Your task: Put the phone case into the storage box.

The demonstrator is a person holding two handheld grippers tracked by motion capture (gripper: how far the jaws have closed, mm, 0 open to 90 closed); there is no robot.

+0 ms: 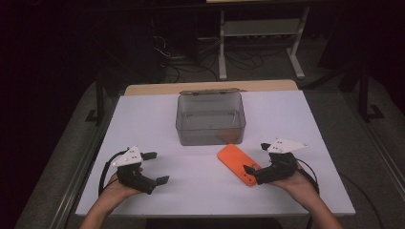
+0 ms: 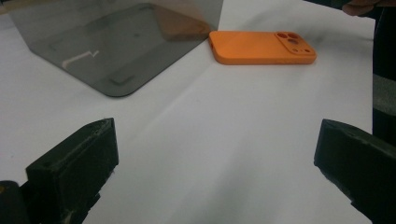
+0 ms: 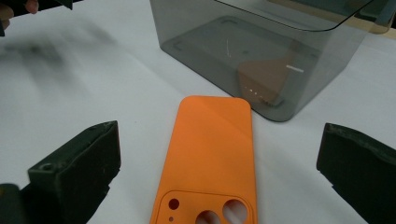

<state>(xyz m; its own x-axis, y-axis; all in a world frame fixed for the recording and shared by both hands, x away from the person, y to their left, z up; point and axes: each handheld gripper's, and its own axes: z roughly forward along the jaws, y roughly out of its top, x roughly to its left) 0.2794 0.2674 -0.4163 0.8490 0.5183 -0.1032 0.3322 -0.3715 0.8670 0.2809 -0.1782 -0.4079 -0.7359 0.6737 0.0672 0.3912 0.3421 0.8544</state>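
No readable brand, label or writing on anything in view.

Orange phone case (image 1: 238,163) lies flat on the white table (image 1: 200,191), back side up, camera cutouts at the end toward the person. It sits just in front of the smoky transparent box (image 1: 210,118), near its front right corner; can't tell if the two touch.

Right gripper (image 1: 256,161) is held low over the table by the right hand (image 1: 295,180), jaws wide open. In the right gripper view the case's camera end lies between the jaws, neither jaw touching it. In the high view one jaw tip overlaps the case's near end.

Left gripper (image 1: 155,168) sits at the table's near left, held from below by the left hand (image 1: 120,187), pointing toward table centre, well apart from the case. Jaws also spread wide, nothing between them but bare table.

Box is open-topped, upright at table centre.
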